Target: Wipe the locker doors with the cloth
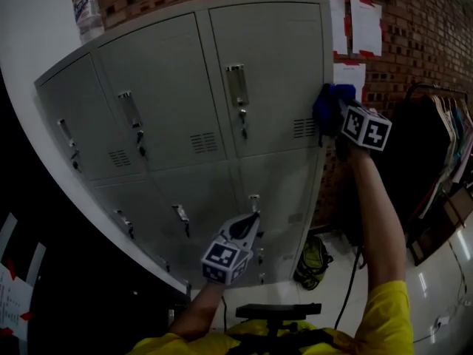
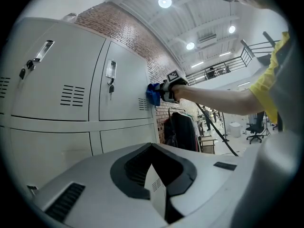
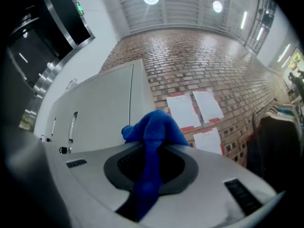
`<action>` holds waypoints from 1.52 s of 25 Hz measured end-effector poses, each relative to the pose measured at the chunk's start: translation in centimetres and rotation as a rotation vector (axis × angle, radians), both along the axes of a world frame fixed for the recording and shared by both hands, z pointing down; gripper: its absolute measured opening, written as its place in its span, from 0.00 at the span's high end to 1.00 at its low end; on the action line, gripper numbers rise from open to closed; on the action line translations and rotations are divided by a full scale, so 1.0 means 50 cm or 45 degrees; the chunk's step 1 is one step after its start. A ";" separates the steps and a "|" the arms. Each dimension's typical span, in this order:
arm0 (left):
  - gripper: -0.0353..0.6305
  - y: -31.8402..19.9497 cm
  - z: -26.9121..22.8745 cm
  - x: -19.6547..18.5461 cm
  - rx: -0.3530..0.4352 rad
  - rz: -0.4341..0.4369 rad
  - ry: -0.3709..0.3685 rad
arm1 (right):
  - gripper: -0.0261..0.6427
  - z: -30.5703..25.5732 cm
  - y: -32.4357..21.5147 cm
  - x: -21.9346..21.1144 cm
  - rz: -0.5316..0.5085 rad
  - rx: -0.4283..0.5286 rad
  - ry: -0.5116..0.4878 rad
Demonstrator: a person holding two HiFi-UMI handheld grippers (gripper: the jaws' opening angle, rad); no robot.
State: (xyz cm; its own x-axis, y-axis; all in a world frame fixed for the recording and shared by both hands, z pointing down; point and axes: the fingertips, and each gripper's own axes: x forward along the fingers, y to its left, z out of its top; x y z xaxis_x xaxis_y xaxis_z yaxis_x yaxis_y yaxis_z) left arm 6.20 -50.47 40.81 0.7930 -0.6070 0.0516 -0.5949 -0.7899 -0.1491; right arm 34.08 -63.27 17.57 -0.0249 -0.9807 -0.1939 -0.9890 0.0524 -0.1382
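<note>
Blue cloth (image 3: 154, 127) is bunching between the jaws of the right tool (image 1: 334, 118), which is clenching it against the right edge of the locker (image 1: 170, 102), on the upper right door (image 1: 273, 72). Lower down, the left tool (image 1: 250, 226) is hovering before the locker, jaws closed together on nothing. Every locker compartment is sitting closed, its contents hidden. A bottle (image 1: 89, 9) is standing on the locker's top.

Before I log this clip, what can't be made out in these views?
- Where the blue cloth meets the locker door: head view, the cloth and right gripper cover it.
- Print on the wall papers: too small in every view.
- Label on the bottle: too small and dim, head view.
- Lower locker doors: head view, partly behind the left gripper.
</note>
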 end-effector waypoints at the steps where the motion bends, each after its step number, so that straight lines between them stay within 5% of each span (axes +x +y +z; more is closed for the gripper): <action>1: 0.94 0.000 0.004 -0.005 -0.010 -0.006 0.001 | 0.86 -0.002 0.004 -0.013 -0.029 0.016 -0.007; 8: 0.94 0.006 0.000 -0.023 -0.009 -0.024 -0.006 | 0.86 0.146 -0.039 -0.406 -0.469 -0.093 0.149; 12: 0.94 0.009 0.010 -0.044 -0.014 -0.051 -0.014 | 0.86 0.202 -0.069 -0.559 -0.586 -0.071 0.135; 17: 0.94 0.001 0.017 -0.062 -0.032 -0.076 0.007 | 0.86 0.195 -0.067 -0.516 -0.524 -0.061 0.137; 24: 0.94 0.001 0.030 -0.082 -0.048 -0.083 0.017 | 0.86 0.230 -0.025 -0.054 -0.053 -0.095 0.016; 26: 0.94 -0.003 0.036 -0.093 -0.052 -0.098 0.014 | 0.86 0.233 -0.019 0.002 -0.008 -0.102 0.004; 29: 0.94 -0.006 0.041 -0.113 -0.046 -0.131 0.019 | 0.86 0.218 0.017 -0.073 -0.093 -0.054 0.012; 34: 0.94 0.010 0.034 -0.206 -0.060 -0.241 0.052 | 0.86 0.278 0.255 -0.403 -0.354 0.114 0.132; 38: 0.94 0.040 0.069 -0.303 -0.099 -0.333 0.022 | 0.86 0.424 0.352 -0.528 -0.384 0.006 0.143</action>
State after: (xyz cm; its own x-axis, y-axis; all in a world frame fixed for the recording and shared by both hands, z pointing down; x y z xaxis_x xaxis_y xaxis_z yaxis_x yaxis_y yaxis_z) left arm -8.95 -48.45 44.29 0.6113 -0.7858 0.0937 -0.7819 -0.6180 -0.0820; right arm 7.66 -45.65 38.76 -0.3361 -0.9248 -0.1781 -0.9377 0.3463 -0.0282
